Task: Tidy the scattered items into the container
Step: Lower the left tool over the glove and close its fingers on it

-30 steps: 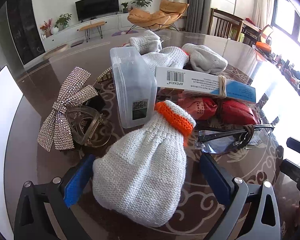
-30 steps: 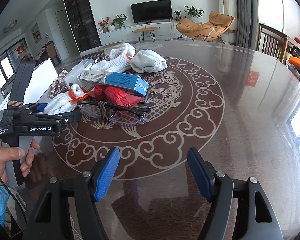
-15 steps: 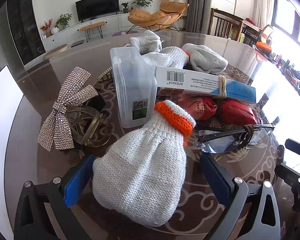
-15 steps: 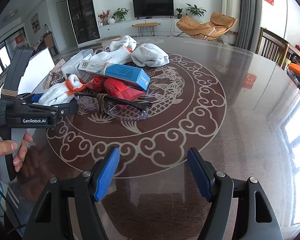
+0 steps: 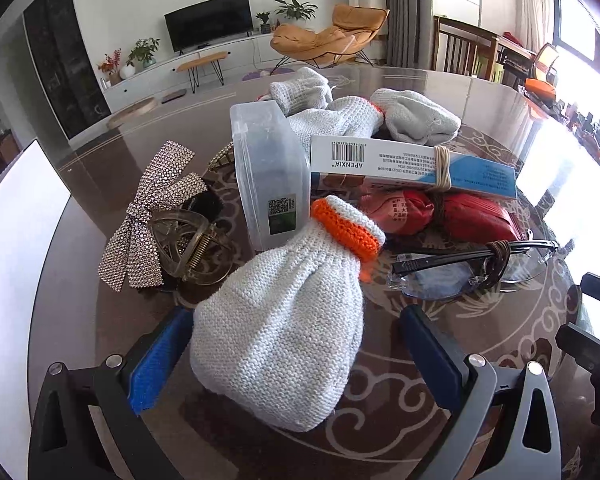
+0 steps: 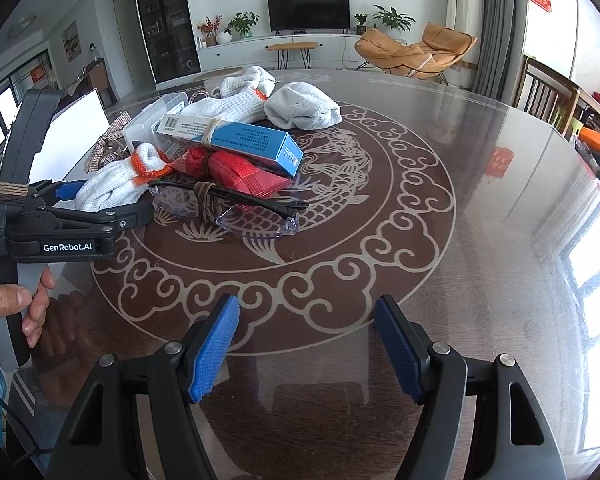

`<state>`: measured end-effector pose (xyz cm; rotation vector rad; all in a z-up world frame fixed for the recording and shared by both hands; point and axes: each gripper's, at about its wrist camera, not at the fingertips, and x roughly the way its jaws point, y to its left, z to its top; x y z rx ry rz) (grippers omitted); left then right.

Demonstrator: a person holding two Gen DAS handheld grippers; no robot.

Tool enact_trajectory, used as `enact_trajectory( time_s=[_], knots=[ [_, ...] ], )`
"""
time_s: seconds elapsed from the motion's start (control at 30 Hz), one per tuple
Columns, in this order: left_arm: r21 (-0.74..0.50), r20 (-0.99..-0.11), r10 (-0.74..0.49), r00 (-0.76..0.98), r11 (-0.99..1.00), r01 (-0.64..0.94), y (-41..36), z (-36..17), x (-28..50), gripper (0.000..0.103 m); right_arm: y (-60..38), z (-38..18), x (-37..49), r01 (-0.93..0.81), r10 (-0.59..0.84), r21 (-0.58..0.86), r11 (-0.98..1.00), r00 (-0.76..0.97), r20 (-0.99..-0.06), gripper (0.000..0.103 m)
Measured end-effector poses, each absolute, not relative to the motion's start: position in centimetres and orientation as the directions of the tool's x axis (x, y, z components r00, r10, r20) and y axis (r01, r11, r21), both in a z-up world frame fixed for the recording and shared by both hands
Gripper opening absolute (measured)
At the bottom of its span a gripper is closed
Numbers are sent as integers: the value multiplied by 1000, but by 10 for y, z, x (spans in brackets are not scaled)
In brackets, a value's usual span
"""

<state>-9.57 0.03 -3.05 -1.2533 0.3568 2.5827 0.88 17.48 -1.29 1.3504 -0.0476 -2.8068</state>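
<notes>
The glove (image 5: pixel 276 328) in front of my left tool (image 5: pixel 296 356) is coarse white knit, bunched into a soft sack shape with a ribbed orange cuff at its far end. It lies between the tool's spread blue ribbed pads (image 5: pixel 156 360); its left edge is close against the left pad, and I cannot tell whether they touch, while a clear gap shows on the right. Just beyond it a clear plastic box (image 5: pixel 268 172) stands on edge, smooth and rounded at the corners. To its left lie a glittering rhinestone bow (image 5: pixel 156 208) and a translucent brown hair claw (image 5: pixel 188 248) with a metal spring. To the right, a long blue and white carton (image 5: pixel 412 164) is tied with cord over glossy red packets (image 5: pixel 476 216), with clear safety glasses (image 5: pixel 468 268) near them, their dark arms bound with brown cord. More knit gloves (image 5: pixel 340 116) are heaped behind.

My right tool (image 6: pixel 306 346) is spread wide too, holding nothing, over bare surface well apart from the pile.

The surface (image 6: pixel 440 208) is a round dark top under glossy glass, patterned with pale scrollwork. A flat white panel (image 5: pixel 12 256) stands at its left edge. Behind is a living room with a television (image 6: pixel 309 11) and a tan lounge chair (image 6: pixel 416 50).
</notes>
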Motion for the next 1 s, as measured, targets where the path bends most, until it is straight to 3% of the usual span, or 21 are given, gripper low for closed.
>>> enact_trajectory(
  time_s=[0.3, 0.5, 1.0],
  knots=[
    [311, -719, -49, -693, -915, -258, 23, -24, -85, 103, 175, -13, 9, 13, -47, 50, -999, -627, -778, 72],
    [260, -740, -16, -672, -929, -265, 18, -22, -95, 103, 173, -14, 9, 14, -41, 41, -999, -626, -779, 72],
    [267, -739, -20, -674, -927, -265, 19, -19, -97, 103, 174, -13, 9, 15, -49, 51, -999, -626, -778, 72]
  ],
)
